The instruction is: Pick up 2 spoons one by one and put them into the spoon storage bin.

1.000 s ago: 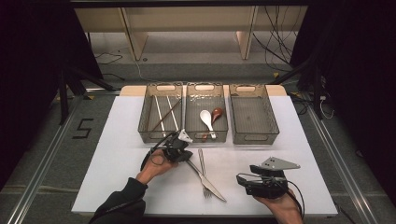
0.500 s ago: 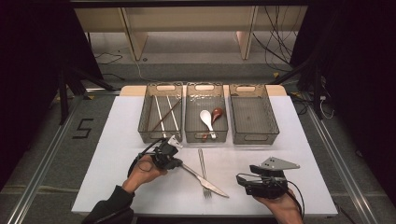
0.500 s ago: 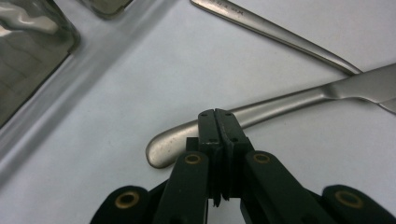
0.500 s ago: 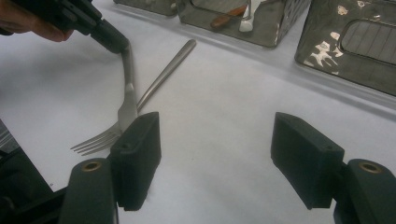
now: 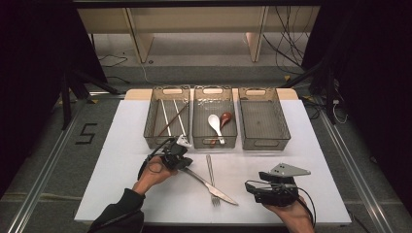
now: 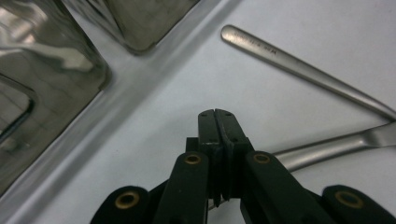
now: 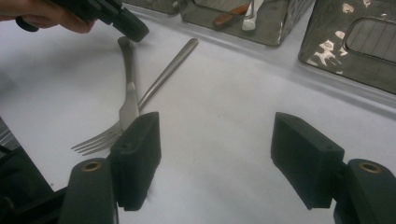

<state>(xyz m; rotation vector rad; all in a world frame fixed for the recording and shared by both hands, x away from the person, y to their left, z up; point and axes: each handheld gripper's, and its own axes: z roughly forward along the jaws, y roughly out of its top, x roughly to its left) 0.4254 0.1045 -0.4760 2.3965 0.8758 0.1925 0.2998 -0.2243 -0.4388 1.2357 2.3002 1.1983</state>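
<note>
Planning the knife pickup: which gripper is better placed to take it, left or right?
Left. The left gripper sits right at the knife handle end, jaws shut, so it must open first. The right gripper is open but rests apart from it, past the blade tip, with the fork crossing there.

Dim room, grey floor (image 5: 58, 141) with cables (image 5: 286, 53), pale wooden shelf legs (image 5: 138, 41) beyond white table (image 5: 121, 141).

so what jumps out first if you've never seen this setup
Probably the knife and fork lying crossed on the white table, just in front of three clear bins. The left gripper sits shut at the knife's handle end, while the right gripper waits open nearer the person, to the right of the cutlery.
</note>
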